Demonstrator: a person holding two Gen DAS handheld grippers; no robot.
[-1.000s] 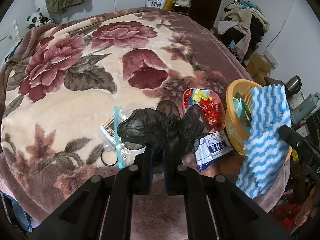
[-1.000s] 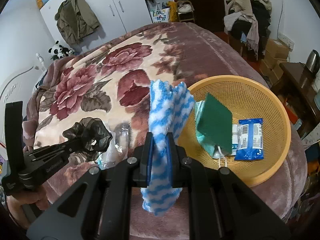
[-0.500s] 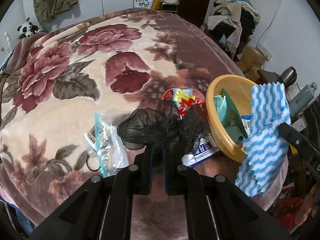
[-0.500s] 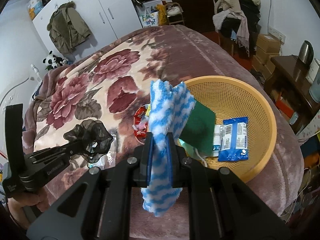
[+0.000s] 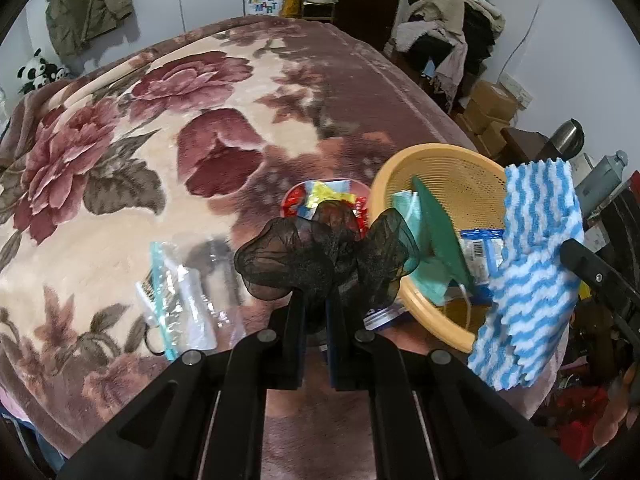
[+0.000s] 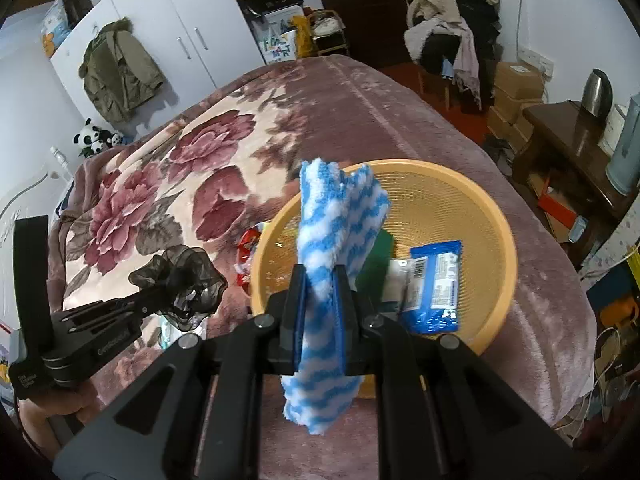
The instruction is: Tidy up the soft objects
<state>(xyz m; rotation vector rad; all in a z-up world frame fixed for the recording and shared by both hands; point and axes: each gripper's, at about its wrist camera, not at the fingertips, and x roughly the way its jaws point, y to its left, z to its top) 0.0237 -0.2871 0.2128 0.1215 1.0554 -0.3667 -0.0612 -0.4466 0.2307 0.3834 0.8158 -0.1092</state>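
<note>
My left gripper (image 5: 316,300) is shut on a black mesh scrunchie (image 5: 320,256) and holds it above the bed, just left of the orange basket (image 5: 460,160). My right gripper (image 6: 320,276) is shut on a blue and white striped fluffy cloth (image 6: 332,232) and holds it over the near rim of the basket (image 6: 500,240). The cloth also shows at the right of the left wrist view (image 5: 532,264), and the scrunchie at the left of the right wrist view (image 6: 180,280). In the basket lie a green cloth (image 5: 436,228) and a blue packet (image 6: 434,284).
A floral blanket (image 5: 160,140) covers the bed. A red dish of wrapped sweets (image 5: 316,196) sits left of the basket. A clear zip bag (image 5: 180,300) and a black hair tie (image 5: 152,340) lie near the front edge. A dark side table (image 6: 568,140) stands to the right.
Both grippers have moved up and to the right, closer to the basket, each still holding its item. The cloth now hangs over the basket's near rim.
</note>
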